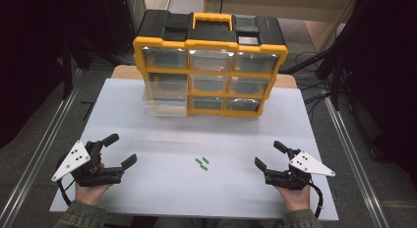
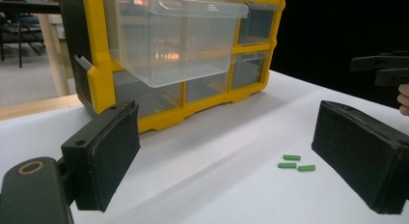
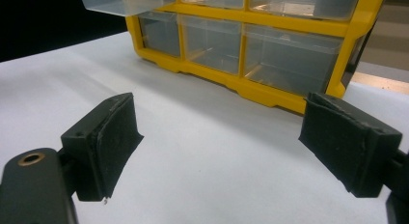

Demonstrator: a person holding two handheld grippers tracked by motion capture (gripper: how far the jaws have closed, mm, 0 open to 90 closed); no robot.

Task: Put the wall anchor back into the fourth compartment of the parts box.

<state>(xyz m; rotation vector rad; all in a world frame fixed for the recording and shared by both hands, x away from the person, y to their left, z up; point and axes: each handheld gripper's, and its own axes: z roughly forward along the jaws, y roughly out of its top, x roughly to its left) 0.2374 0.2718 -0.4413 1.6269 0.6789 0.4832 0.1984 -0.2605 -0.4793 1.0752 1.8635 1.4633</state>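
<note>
A yellow and black drawer cabinet (image 1: 210,63) stands upright at the back of the white table (image 1: 162,139), with several clear drawers. Its middle-left drawer (image 1: 164,101) is pulled out; it also shows in the left gripper view (image 2: 173,38). Three small green pieces (image 1: 201,162) lie on the table's middle front, seen too in the left gripper view (image 2: 295,163). My left gripper (image 1: 123,149) rests at the front left, open and empty. My right gripper (image 1: 269,154) rests at the front right, open and empty. Both point toward the cabinet (image 3: 270,45).
The table's side edges run along metal rails (image 1: 44,149) on the floor. Cables (image 1: 314,90) lie behind the table at the right. Dark equipment stands at both sides.
</note>
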